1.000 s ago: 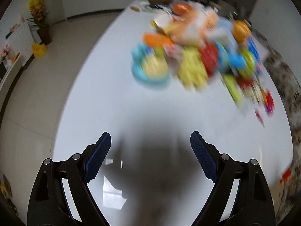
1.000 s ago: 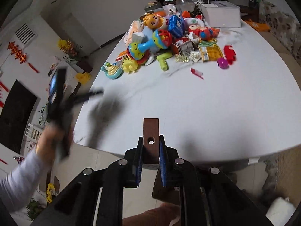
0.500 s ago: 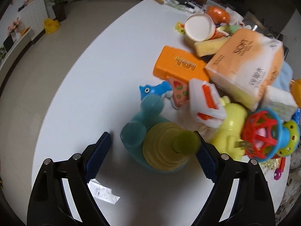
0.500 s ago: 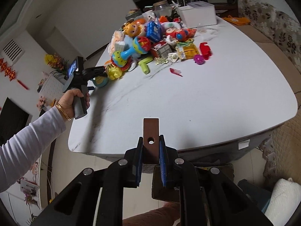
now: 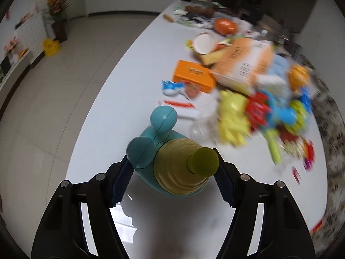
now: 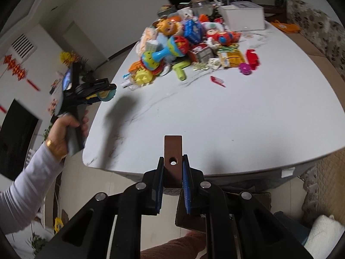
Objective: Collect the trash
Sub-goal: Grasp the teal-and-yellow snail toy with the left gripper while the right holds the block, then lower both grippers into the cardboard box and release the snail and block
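Note:
My left gripper [image 5: 172, 179] is shut on a teal and yellow snail toy [image 5: 172, 164] and holds it above the white table [image 5: 120, 90]. In the right wrist view the same gripper [image 6: 101, 91] hangs over the table's left edge with the toy [image 6: 105, 95] in it. My right gripper [image 6: 172, 172] is shut on a brown wooden block [image 6: 173, 155] with a hole, held off the table's near edge. A pile of toys and wrappers [image 6: 183, 47] lies at the far side of the table.
An orange box [image 5: 194, 76] and a tissue pack [image 5: 243, 64] lie in the pile. A white box [image 6: 243, 17] and a glass jar [image 6: 199, 5] stand at the back. A red wrapper [image 6: 217, 81] lies apart. A patterned sofa [image 6: 319, 28] is on the right.
My left gripper has closed on the snail toy and lifted it back away from the pile toward the table's left edge. My right gripper still holds the block.

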{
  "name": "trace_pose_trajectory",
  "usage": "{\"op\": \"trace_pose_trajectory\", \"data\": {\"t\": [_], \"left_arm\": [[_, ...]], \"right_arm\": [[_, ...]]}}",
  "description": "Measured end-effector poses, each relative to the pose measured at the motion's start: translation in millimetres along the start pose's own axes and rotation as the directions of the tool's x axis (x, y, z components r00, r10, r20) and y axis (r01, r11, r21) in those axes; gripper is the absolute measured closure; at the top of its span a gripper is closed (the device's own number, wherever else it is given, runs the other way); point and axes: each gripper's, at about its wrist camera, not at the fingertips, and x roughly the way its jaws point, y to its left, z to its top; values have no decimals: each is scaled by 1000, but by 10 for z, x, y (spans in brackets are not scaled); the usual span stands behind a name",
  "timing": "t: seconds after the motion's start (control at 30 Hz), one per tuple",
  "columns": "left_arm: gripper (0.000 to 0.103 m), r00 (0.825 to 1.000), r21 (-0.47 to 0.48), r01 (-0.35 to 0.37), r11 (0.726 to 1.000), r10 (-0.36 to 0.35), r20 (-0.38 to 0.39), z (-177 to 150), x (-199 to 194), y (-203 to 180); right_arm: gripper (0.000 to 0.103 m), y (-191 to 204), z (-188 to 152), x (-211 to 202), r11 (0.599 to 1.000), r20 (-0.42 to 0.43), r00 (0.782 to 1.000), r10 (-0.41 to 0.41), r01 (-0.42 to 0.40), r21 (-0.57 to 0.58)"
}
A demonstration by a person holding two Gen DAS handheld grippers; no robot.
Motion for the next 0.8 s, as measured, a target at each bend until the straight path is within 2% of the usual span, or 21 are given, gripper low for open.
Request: {"op": "trace_pose_trajectory", "data": {"t": [0.1,0.23,0.37,0.47,0.53,0.63,0.7,0.8], "left_arm": [[35,999,56,37,998,-38,13,-277,-320,-71],[35,995,145,100,984,-101,2,-821,-744,-250],[35,977,215,206,955,-186,-108,-1530,-958,-487],[35,948,238,272,932,-217,-234,-2102,-932,-679],[35,930,259,284,923,-200,-309,-2486,-748,-796],[35,883,210,299,931,-187,-431,-3004,-236,-885],[35,864,213,280,936,-149,-480,-3271,173,-953],[35,848,206,244,948,-106,-519,-3541,763,-989]], "right_arm": [[88,40,6,20,999,-9,1000,23,-23,-27],[88,51,-35,30,997,-34,998,47,-49,-57],[88,14,-216,22,994,-88,995,45,-53,-96],[88,-103,-467,64,994,-155,987,35,-51,-97],[88,-255,-700,172,996,-216,976,30,-47,-73],[88,-556,-1086,488,999,-303,953,-4,-9,-41],[88,-797,-1346,769,999,-360,932,-33,28,-20],[88,-1221,-1696,1233,997,-433,901,-31,59,52]]}}
